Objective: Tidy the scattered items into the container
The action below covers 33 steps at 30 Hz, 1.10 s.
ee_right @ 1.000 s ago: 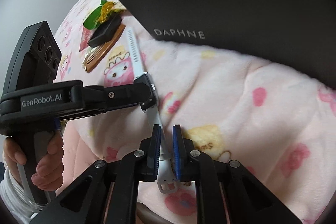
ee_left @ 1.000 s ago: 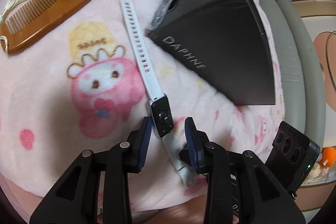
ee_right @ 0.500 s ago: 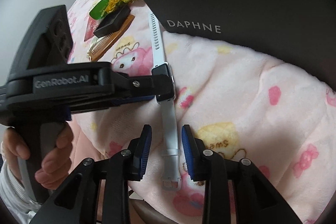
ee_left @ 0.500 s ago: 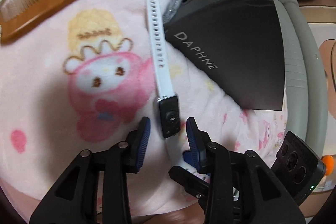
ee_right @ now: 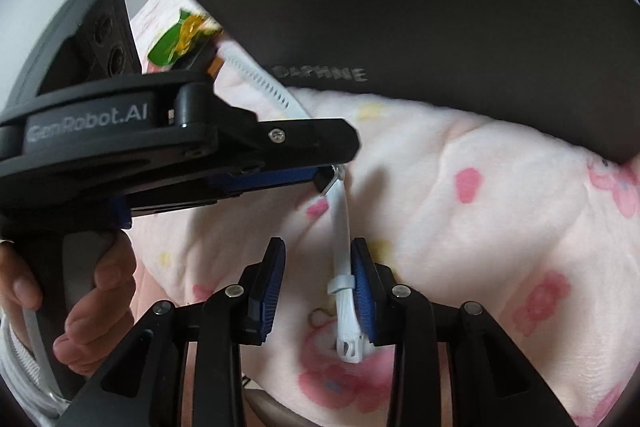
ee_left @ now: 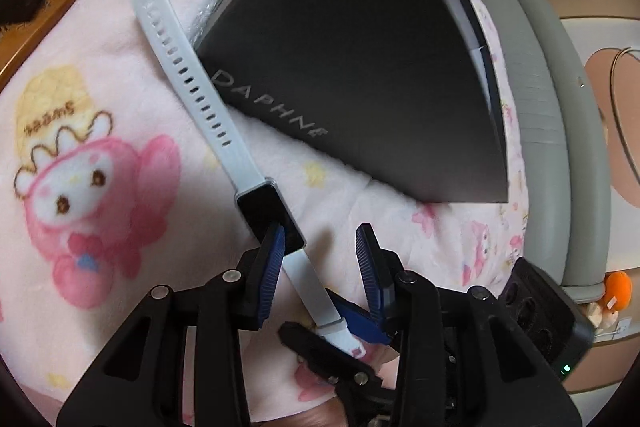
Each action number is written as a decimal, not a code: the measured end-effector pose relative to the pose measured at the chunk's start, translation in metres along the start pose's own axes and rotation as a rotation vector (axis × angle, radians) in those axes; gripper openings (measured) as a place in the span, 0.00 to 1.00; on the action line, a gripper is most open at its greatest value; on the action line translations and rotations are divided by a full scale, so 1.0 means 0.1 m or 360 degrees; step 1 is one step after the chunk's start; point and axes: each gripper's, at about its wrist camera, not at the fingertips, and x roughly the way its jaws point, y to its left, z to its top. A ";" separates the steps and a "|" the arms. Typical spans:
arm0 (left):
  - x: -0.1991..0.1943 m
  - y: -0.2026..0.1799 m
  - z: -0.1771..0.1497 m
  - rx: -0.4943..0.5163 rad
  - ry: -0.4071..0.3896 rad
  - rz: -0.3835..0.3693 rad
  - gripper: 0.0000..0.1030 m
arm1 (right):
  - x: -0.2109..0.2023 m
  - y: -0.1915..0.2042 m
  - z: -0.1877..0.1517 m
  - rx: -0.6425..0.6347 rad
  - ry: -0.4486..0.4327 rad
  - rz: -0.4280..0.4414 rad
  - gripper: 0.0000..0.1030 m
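Lying on the pink cartoon blanket (ee_left: 120,115), the dark DAPHNE box (ee_left: 360,67) sits beside the white-strapped smartwatch (ee_left: 208,107). The left claw (ee_left: 320,247) is spread open, one blue pad touching the watch face. The right claw (ee_right: 318,279) is open too, the buckle end of the strap resting against its right pad.

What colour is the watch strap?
White, with a black watch face; the watch strap shows best in the left wrist view.
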 end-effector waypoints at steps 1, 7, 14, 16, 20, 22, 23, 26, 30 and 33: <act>-0.03 0.01 0.00 0.0001 -0.0019 -0.0006 0.35 | -0.02 -0.04 0.00 0.0014 -0.0013 -0.0005 0.27; -0.14 0.28 0.07 -0.0082 -0.0073 0.0069 0.35 | -0.07 -0.19 0.04 0.0057 -0.0053 -0.0039 0.12; -0.04 0.34 0.24 -0.0080 -0.0120 0.0065 0.34 | -0.18 -0.24 0.14 0.0120 -0.0161 -0.0142 0.12; -0.03 0.33 0.23 -0.0063 -0.0141 0.0110 0.13 | -0.25 -0.25 0.15 0.0149 -0.0185 -0.0128 0.12; -0.13 0.41 0.10 -0.0128 -0.0191 0.0095 0.06 | -0.33 -0.23 0.11 0.0172 -0.0174 -0.0041 0.12; -0.24 0.41 0.01 -0.0125 -0.0223 0.0103 0.05 | -0.35 -0.20 0.05 0.0171 -0.0152 0.0009 0.12; -0.27 0.40 -0.03 -0.0119 -0.0227 0.0103 0.05 | -0.33 -0.18 0.01 0.0174 -0.0133 0.0040 0.12; -0.36 0.39 -0.16 -0.0109 -0.0207 0.0079 0.05 | -0.20 -0.19 -0.04 0.0214 -0.0077 0.0110 0.13; -0.38 0.51 -0.20 -0.0163 -0.0183 0.0052 0.22 | -0.08 -0.32 -0.08 0.0392 -0.0062 0.0167 0.17; -0.42 0.66 -0.18 -0.0232 -0.0199 0.0051 0.31 | -0.06 -0.40 -0.03 0.0480 -0.0112 0.0155 0.28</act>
